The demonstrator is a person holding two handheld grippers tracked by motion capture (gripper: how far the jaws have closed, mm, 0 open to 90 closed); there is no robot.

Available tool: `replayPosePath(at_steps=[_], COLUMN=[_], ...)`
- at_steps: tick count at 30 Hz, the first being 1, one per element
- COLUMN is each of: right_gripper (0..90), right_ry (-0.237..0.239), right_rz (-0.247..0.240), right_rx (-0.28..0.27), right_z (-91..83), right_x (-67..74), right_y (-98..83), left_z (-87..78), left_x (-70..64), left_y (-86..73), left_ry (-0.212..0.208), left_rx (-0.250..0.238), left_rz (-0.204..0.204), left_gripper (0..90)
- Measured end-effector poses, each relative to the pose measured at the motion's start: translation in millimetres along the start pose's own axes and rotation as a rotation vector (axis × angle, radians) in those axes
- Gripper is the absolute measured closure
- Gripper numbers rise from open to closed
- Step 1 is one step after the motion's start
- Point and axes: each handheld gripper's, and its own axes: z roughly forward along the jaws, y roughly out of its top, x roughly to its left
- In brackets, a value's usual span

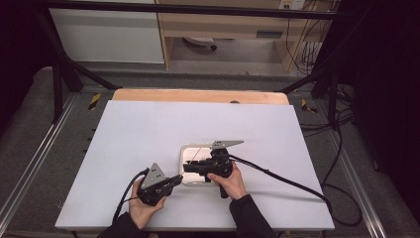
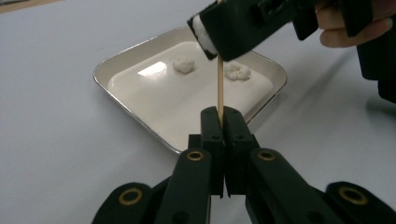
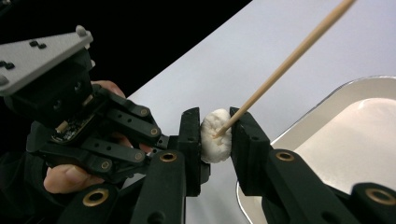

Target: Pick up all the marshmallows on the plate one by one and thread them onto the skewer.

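My left gripper [image 2: 223, 114] is shut on the lower end of a thin wooden skewer [image 2: 220, 84] that stands upright over the tray's near rim. The right gripper [image 3: 215, 122] is shut on a soft white lump [image 3: 212, 142], and the skewer [image 3: 289, 58] is stuck into that lump. From the left gripper view the right gripper [image 2: 219, 37] hangs just above, with the lump [image 2: 203, 32] showing at its jaw tip. In the high view both grippers, left [image 1: 171, 182] and right [image 1: 189, 167], meet at the tray's left edge.
A shallow square metal tray [image 2: 116, 70] with a white lining holds two more white lumps [image 2: 184, 64] [image 2: 237, 71]. It lies on a white board [image 1: 148, 134] over a wooden table. Cables trail from both grippers toward the board's near and right edges.
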Motion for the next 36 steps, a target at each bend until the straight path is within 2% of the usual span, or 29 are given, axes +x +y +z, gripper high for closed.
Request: replayPosePath(at_steps=[3,9,13,17,19,21,22,26,28,36], right_gripper=[75.2,74.1,67.2,50.3,40.7,34.0,30.7,17.8,13.9,6.3], right_ry=[-0.005,-0.003,-0.023,-0.078,-0.116,-0.165,-0.193,-0.273,-0.300,-0.392], right_rz=[-0.005,-0.006,-0.021,-0.063,-0.101,-0.134,-0.153,-0.211,-0.226,-0.254], right_rx=[0.002,0.022,0.010,-0.004,-0.002,0.015,0.025,0.060,0.070,0.120], right_z=[1.7,2.7,-1.0,-12.7,-18.7,-23.9,-26.1,-31.2,-33.3,-37.4], right_x=[-0.5,-0.6,1.1,5.3,7.2,7.7,7.4,5.2,2.6,-9.5], right_y=[-2.0,-3.5,-0.4,8.3,11.6,13.7,14.3,14.9,14.7,14.0], left_z=[2.4,2.5,2.6,0.4,-0.8,-3.2,-2.9,-6.0,-8.8,-10.7], left_x=[0.9,-0.5,1.7,4.6,5.5,6.3,7.1,9.0,10.1,13.7], left_y=[-0.8,-0.9,-1.1,-2.2,-2.8,-3.7,-3.7,-4.6,-5.4,-7.4], left_ry=[-0.001,-0.005,-0.002,-0.008,-0.009,0.004,-0.010,-0.011,0.005,0.002], left_rx=[0.001,0.011,0.008,0.010,0.011,0.024,0.015,0.012,0.028,0.045], left_rz=[0.012,0.004,0.006,-0.003,-0.007,-0.015,-0.009,-0.011,-0.015,-0.017], left_gripper=[88.4,88.3,88.3,88.3,88.3,88.3,88.3,88.3,88.3,88.3])
